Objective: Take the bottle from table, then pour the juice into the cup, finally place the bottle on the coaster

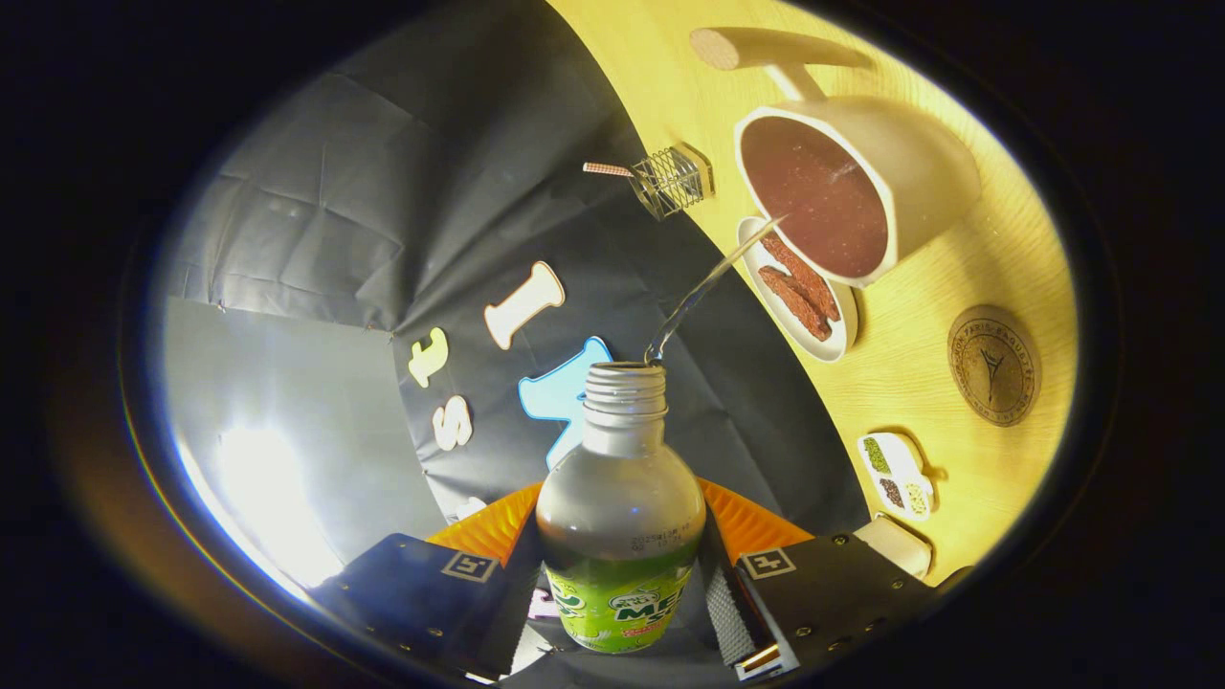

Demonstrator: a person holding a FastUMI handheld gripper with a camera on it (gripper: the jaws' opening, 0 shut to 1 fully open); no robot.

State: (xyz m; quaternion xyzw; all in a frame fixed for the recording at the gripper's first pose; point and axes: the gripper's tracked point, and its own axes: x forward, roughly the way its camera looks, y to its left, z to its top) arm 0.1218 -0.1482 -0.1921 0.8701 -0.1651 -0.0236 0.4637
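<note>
1. The gripper (pixel 620 584) has both fingers pressed on the label end of the bottle (pixel 620 517), one on each side, closed just to the bottle's width.
2. The view is rolled over, so the wooden table (pixel 919 383) runs up the right side (the bottle is tipped toward it).
3. The bottle's neck is uncapped, and a thin clear stream (pixel 708 287) leaves its mouth and arcs up and right.
4. That stream reaches the rim of the cup (pixel 842 182), a pale vessel with a long handle and dark reddish liquid inside.
5. Just beside the cup, nearer the bottle, sits a small white dish (pixel 799 292) with brown strips on it; the stream crosses over its far edge.
6. The round cork coaster (pixel 993 365) lies bare on the table, right of the dish and apart from the cup.
7. A small tray of seeds (pixel 897 475) sits nearer, by the right finger.
8. Far left of the cup, at the table's edge, stands a wire holder (pixel 670 180).
</note>
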